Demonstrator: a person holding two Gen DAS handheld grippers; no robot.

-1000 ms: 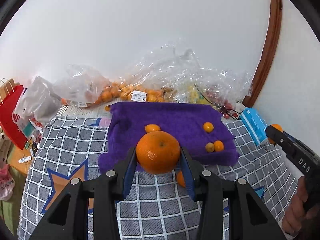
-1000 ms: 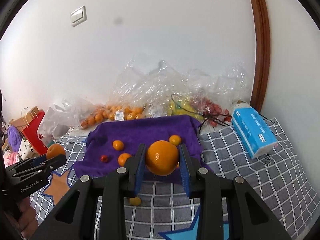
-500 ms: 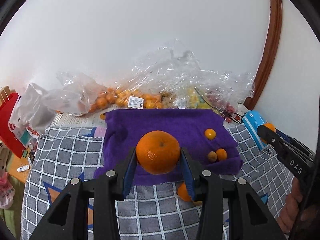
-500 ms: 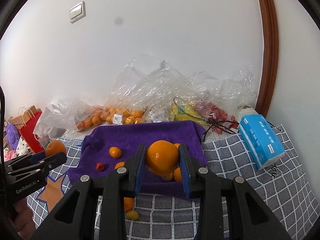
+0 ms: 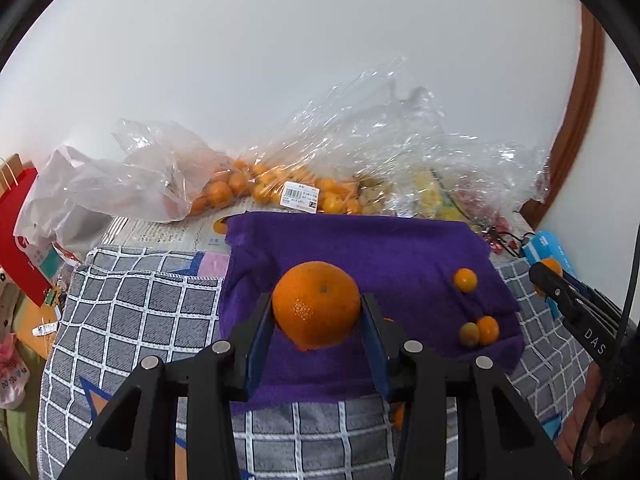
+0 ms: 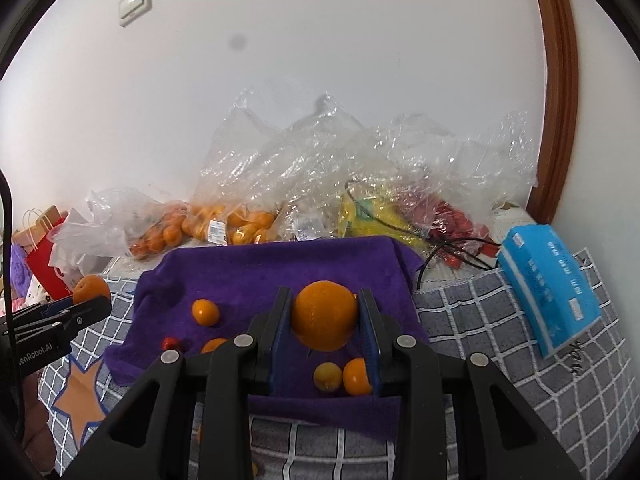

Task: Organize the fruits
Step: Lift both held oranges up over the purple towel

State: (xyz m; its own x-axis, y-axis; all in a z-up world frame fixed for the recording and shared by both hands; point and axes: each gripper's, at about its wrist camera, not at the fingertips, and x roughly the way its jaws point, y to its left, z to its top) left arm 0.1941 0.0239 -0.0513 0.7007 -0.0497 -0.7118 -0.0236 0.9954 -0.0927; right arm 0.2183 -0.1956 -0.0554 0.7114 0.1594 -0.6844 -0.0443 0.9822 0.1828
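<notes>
Left tongs (image 5: 316,320) grip a large orange (image 5: 316,305) above a purple towel (image 5: 400,252); right tongs (image 6: 325,330), lettered "DAS" on the side, clamp a second orange (image 6: 325,316) over the same towel. "GenRobot.AI" partly shows on the left tool; a bag label (image 5: 300,197) is unreadable.

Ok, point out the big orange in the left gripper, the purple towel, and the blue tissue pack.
Big round orange (image 5: 316,304): left wrist view, middle of its peel.
Purple towel (image 6: 256,272): right wrist view, bare patch near its back edge.
Blue tissue pack (image 6: 550,280): right wrist view, its top face.
</notes>
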